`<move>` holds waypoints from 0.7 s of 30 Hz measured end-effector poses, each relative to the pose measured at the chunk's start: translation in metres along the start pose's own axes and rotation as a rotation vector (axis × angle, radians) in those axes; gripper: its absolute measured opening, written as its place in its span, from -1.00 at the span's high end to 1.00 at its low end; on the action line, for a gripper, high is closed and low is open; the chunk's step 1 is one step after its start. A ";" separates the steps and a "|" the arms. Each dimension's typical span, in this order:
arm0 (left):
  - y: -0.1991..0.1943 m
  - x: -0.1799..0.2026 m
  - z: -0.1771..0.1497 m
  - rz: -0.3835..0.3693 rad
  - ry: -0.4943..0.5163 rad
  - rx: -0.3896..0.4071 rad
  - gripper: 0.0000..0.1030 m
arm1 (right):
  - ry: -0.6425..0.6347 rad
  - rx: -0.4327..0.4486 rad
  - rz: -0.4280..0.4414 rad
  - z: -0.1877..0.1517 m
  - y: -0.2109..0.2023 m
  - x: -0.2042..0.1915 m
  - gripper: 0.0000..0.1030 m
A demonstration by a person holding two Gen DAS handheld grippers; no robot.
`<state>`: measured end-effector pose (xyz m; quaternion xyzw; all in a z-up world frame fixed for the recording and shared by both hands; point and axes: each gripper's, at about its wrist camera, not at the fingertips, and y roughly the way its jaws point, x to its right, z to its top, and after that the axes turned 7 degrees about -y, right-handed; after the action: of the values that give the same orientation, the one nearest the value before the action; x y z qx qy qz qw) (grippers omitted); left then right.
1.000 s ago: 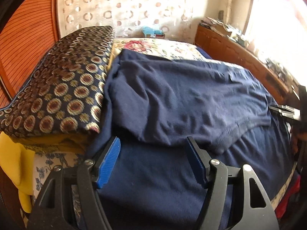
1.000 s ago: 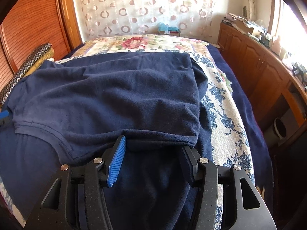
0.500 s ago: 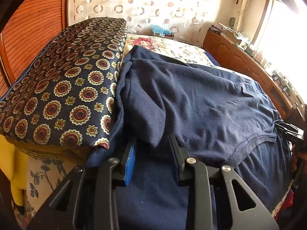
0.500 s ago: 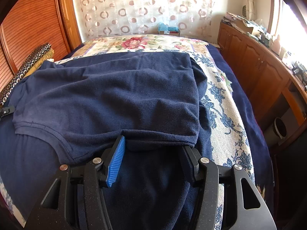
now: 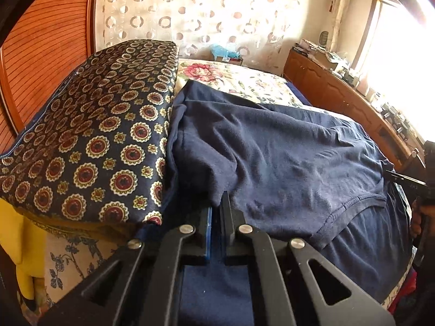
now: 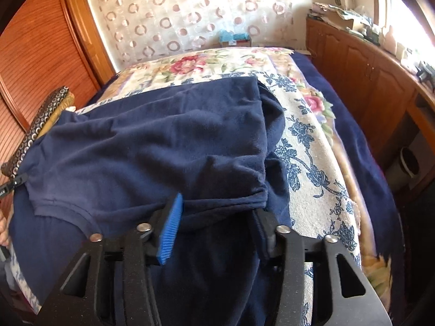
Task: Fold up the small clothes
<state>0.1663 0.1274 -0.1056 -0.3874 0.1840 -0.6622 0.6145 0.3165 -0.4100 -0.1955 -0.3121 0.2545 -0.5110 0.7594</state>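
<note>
A navy blue T-shirt point(image 5: 285, 157) lies half-folded across the bed, its upper part doubled over towards me; it also shows in the right wrist view point(image 6: 163, 146). My left gripper point(image 5: 216, 209) is shut on the shirt's left folded edge, next to the patterned pillow. My right gripper point(image 6: 217, 212) is open, its jaws standing either side of the shirt's right folded edge, with cloth bunched between them. The right gripper's tip shows at the right edge of the left wrist view point(image 5: 405, 180).
A patterned navy pillow point(image 5: 89, 146) sits on yellow cloth at the bed's left. The floral bedspread point(image 6: 312, 163) lies under the shirt. A wooden sideboard point(image 6: 367, 68) with clutter runs along the right. A wooden headboard panel point(image 5: 40, 62) stands at the left.
My left gripper moved forward and closed on the shirt's left edge. My right gripper moved forward so the right edge sits between its open jaws, lifting slightly.
</note>
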 end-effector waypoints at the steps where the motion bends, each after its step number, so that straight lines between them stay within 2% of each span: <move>1: -0.001 0.001 0.000 -0.004 0.004 -0.001 0.96 | -0.002 0.001 0.002 0.000 -0.001 0.000 0.63; 2: -0.003 0.002 -0.001 0.000 0.007 0.004 0.97 | -0.007 0.005 0.013 0.000 -0.001 0.001 0.79; 5: -0.018 0.007 -0.001 -0.009 0.017 0.046 0.98 | -0.030 0.039 0.010 -0.003 -0.009 -0.007 0.92; 9: -0.044 0.013 0.001 -0.040 0.015 0.108 0.98 | -0.038 0.106 0.027 -0.004 -0.032 -0.015 0.95; 14: -0.073 0.021 -0.005 -0.075 0.044 0.145 0.99 | -0.075 0.190 0.062 -0.002 -0.069 -0.028 0.96; 21: -0.112 0.011 -0.016 -0.100 0.029 0.187 0.99 | -0.100 0.277 0.095 -0.005 -0.118 -0.038 0.96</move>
<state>0.0803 0.1330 -0.0319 -0.3272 0.1108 -0.7120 0.6114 0.2268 -0.4094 -0.1093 -0.2169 0.1580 -0.4884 0.8303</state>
